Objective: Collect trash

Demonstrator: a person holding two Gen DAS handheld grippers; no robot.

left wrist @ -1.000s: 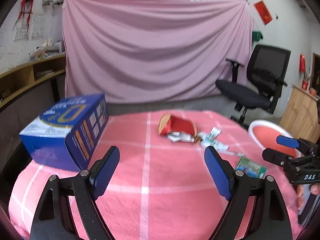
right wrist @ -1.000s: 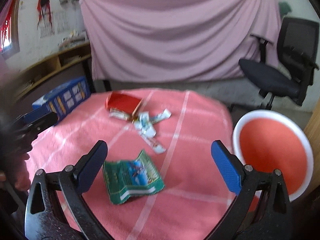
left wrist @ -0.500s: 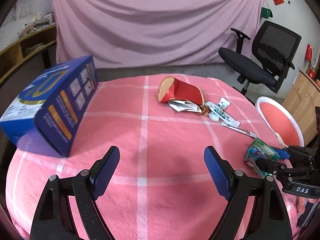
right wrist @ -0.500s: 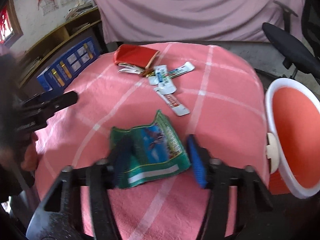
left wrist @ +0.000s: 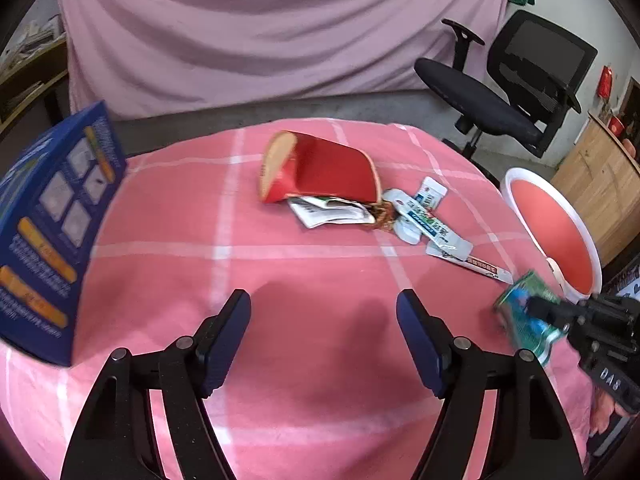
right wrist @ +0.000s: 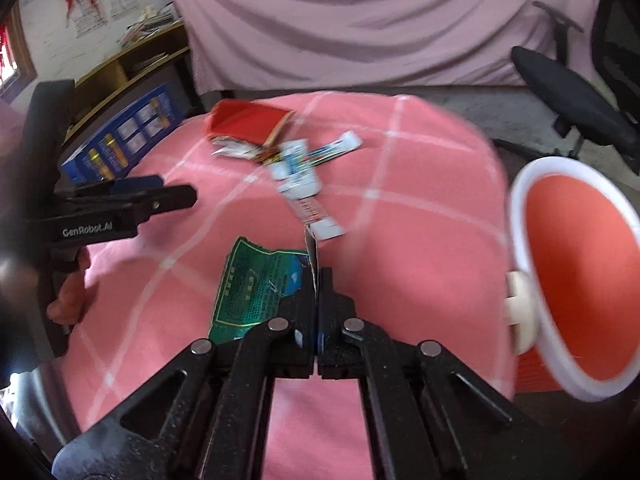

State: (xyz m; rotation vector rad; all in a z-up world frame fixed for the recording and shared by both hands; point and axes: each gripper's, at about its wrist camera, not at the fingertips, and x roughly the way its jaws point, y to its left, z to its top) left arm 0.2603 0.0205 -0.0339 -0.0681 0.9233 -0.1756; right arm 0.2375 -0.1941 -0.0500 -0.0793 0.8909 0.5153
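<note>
Pink-clothed worktop (left wrist: 320, 280): left tongs (left wrist: 323, 340) at 6 o'clock are closing on nothing. Right tongs (right wrist: 319, 280) clamp the green wrapper's (right wrist: 256, 284) edge; lift clear, then swing toward the bin (right wrist: 516, 208) at 3 o'clock.

Bench cover (left wrist: 320, 280): pink checked cloth, matt, soft weave.
Backdrop sheet (left wrist: 280, 32): pale pink cloth, draped in folds behind the bench.
Green wrapper (right wrist: 260, 284): thin printed foil or plastic, slightly shiny, creased.
Sachets (left wrist: 424, 220): glossy white printed plastic, crumpled.
Red carton (left wrist: 328, 172): smooth card.
Blue box (left wrist: 52, 232): printed cardboard, light sheen.
Bin (right wrist: 576, 264): smooth plastic, white rim, orange inside.
Cabinet (left wrist: 600, 184) beyond the bin: pale wood.
</note>
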